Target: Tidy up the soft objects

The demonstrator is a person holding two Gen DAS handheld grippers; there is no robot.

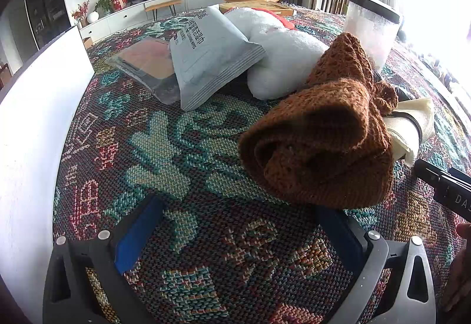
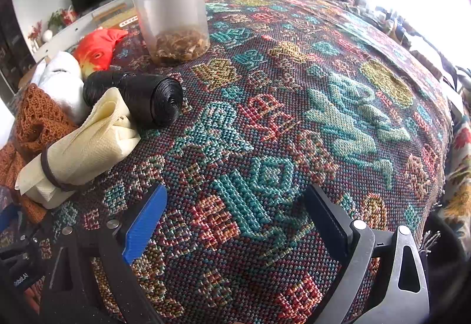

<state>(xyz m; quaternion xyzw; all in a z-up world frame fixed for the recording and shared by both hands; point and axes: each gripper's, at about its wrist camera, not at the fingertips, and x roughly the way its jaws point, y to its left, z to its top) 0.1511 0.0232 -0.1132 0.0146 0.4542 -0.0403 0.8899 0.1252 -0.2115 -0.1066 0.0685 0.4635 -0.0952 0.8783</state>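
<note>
A brown knitted cloth (image 1: pixel 326 144) lies crumpled on the patterned tablecloth (image 1: pixel 188 159), just ahead of my left gripper (image 1: pixel 240 212), which is open with nothing between its fingers. Its right finger sits under the cloth's near edge. Behind the cloth lie a white plush toy (image 1: pixel 282 59) and a grey pouch (image 1: pixel 206 59). In the right wrist view my right gripper (image 2: pixel 232 203) is open and empty over bare tablecloth (image 2: pixel 294 117). Left of it lie a cream cloth bundle (image 2: pixel 85 144) tied with a band, a black bag roll (image 2: pixel 141 97), the brown knitted cloth (image 2: pixel 35 120) and an orange fish plush (image 2: pixel 97 50).
A white box wall (image 1: pixel 41 117) stands at the far left. A clear jar with a black lid (image 2: pixel 170 14) stands behind the soft things. A clear packet (image 1: pixel 147 64) lies beside the grey pouch. The table's edge drops away at the right (image 2: pixel 450 147).
</note>
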